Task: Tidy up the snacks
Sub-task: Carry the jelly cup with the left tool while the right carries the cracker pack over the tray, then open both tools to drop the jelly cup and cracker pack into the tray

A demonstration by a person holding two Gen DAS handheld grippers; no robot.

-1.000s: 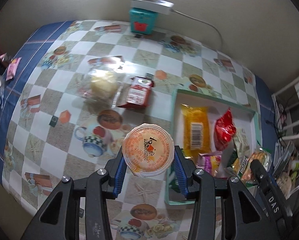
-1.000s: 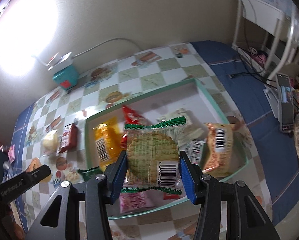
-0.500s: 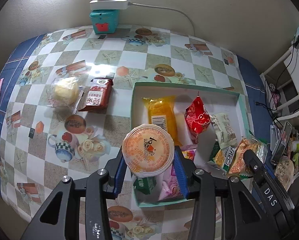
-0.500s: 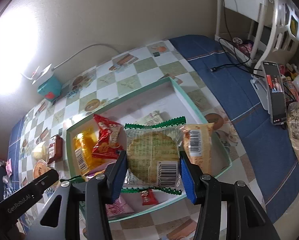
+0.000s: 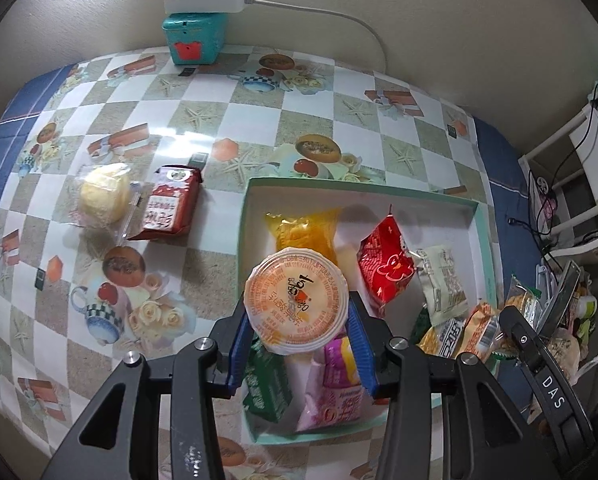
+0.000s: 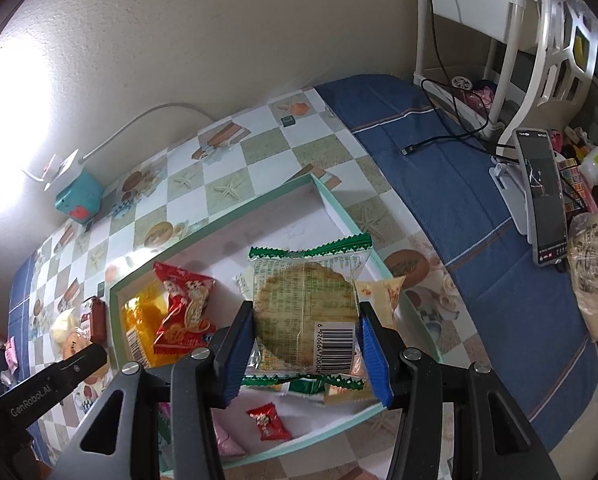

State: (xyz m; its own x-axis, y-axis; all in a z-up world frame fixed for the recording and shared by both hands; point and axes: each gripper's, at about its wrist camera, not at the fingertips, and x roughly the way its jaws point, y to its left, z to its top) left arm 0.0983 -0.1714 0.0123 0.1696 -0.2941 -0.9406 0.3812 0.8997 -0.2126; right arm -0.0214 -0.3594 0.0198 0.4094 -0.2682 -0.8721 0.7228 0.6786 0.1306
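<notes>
Between the left fingers (image 5: 297, 354) an orange jelly cup (image 5: 297, 304) is pinched above the near-left corner of the teal box (image 5: 484, 256), while the right fingers (image 6: 307, 354) pinch a green-edged cracker packet (image 6: 305, 310) over its middle. Each should sink below the rim before letting go, I judge. Bare floor shows beyond both snacks, whereas wrappers crowd the near wall.

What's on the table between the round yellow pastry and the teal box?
In the left wrist view, a dark red packet lies right beside the yellow pastry; from it to the teal box wall is bare checkered tablecloth.
</notes>
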